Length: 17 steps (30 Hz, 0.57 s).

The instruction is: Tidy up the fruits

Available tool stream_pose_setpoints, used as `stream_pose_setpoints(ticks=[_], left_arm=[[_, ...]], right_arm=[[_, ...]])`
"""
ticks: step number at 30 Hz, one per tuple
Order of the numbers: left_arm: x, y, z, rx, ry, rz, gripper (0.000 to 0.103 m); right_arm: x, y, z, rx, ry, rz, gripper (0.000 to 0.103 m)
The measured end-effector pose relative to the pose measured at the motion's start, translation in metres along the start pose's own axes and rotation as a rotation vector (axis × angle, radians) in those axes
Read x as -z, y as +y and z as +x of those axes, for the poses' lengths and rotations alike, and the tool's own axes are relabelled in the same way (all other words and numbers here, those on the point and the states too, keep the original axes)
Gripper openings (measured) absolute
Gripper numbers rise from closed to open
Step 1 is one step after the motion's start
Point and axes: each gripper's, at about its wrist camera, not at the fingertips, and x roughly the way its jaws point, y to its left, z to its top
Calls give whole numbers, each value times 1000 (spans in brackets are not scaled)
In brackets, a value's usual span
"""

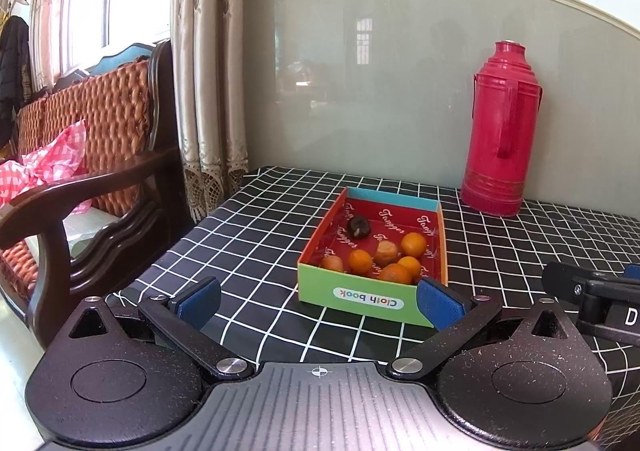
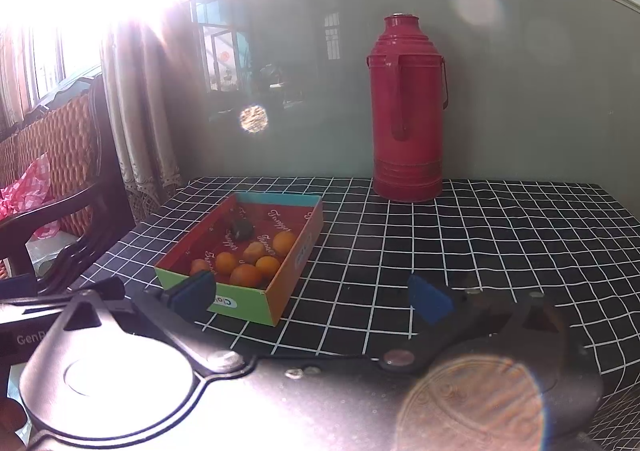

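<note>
A shallow cardboard box (image 1: 370, 301) (image 2: 294, 271) with a red inside and a green front marked "Cloth book" lies on the checked tablecloth. Inside lie several small orange fruits (image 1: 414, 244) (image 2: 285, 243), a pale peeled one (image 1: 387, 251) (image 2: 254, 251) and a dark one (image 1: 359, 226) (image 2: 242, 229). My left gripper (image 1: 318, 301) stands open just before the box's near wall, nothing between its blue pads. My right gripper (image 2: 312, 297) is open too, low over the cloth at the box's near right corner. Its body shows at the right edge of the left wrist view.
A tall red thermos (image 1: 502, 131) (image 2: 408, 111) stands at the back against the grey-green wall. A dark wooden chair (image 1: 100, 187) with woven cushions and a pink checked cloth (image 1: 52, 163) sits left of the table. Curtains (image 1: 208, 71) hang behind it. Sun glare washes out the right wrist view's upper left.
</note>
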Motion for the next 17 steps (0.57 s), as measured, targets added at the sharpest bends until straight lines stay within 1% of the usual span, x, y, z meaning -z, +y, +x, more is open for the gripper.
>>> stream_pose_setpoints(ticks=[5,9,13,16,17], left_arm=[[1,-2,0,14,-4,19,103],[3,1,2,40,-5,-15,103],[4,0,5,57,3,-9,102],[4,-2,4,47,-9,8,102],[3,-2,3,34,-16,5,103]], right_arm=[[-1,1,2,1,0,3,97],[-1,2,3,2,2,1,97],[-2,2,5,9,2,3,97],[-2,-1,6,11,7,13,97],[-2,-1,6,11,7,13,97]])
